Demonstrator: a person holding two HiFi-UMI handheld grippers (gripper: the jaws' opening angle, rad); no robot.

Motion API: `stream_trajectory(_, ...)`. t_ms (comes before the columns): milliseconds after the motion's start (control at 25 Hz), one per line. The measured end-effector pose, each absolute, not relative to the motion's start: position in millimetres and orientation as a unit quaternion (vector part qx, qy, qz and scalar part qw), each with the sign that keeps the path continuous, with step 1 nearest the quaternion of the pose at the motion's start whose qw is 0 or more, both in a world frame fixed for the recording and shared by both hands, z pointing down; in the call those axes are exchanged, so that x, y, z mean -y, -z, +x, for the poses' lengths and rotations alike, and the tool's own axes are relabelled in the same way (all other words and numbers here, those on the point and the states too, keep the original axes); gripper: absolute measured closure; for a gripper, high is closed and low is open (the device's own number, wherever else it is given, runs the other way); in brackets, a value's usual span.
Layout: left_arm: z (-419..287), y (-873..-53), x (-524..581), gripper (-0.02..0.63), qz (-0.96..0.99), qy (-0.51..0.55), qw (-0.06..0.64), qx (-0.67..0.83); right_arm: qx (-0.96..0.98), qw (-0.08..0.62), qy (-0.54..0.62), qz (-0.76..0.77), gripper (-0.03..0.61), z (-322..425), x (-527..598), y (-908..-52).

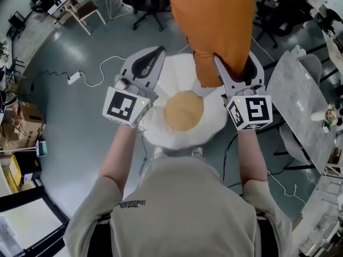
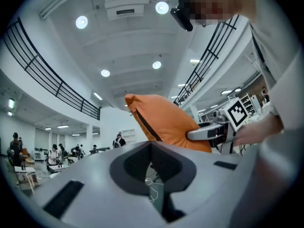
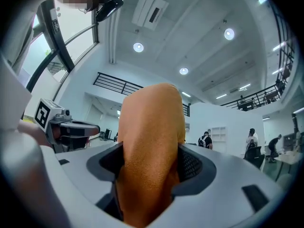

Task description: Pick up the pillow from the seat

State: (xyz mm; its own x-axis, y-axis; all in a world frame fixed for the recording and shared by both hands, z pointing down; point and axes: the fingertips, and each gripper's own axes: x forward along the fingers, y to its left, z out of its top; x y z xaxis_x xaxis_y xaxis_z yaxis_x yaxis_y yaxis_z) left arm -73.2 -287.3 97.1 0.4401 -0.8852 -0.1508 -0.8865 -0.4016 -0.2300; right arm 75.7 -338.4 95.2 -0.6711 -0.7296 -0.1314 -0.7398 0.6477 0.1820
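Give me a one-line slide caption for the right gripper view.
Right gripper clamped on the orange pillow, left gripper beside it, ceiling overhead.

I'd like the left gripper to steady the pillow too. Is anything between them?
Nothing visible does. The pillow hangs in the right gripper above the seat, and only open air separates the left gripper from it.

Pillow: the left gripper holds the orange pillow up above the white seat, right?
Not quite. The right gripper holds the pillow, not the left gripper, which has nothing in its jaws. The right gripper view shows the pillow pinched between its jaws. It is up above the white seat.
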Motion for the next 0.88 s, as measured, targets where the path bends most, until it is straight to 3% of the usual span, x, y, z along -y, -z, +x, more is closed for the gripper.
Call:
stream_trajectory(400, -75, -130, 255, 0.604, -0.83, -0.007, 0.138, -0.54, -0.913, 0.019, -0.064, -0.402, 0.252, 83, 313, -140)
stream_trajectory(880, -78, -155, 258, 0.604, -0.836, 0.032, 0.101, -0.539, -0.903, 0.037, -0.084, -0.421, 0.245, 89, 307, -125)
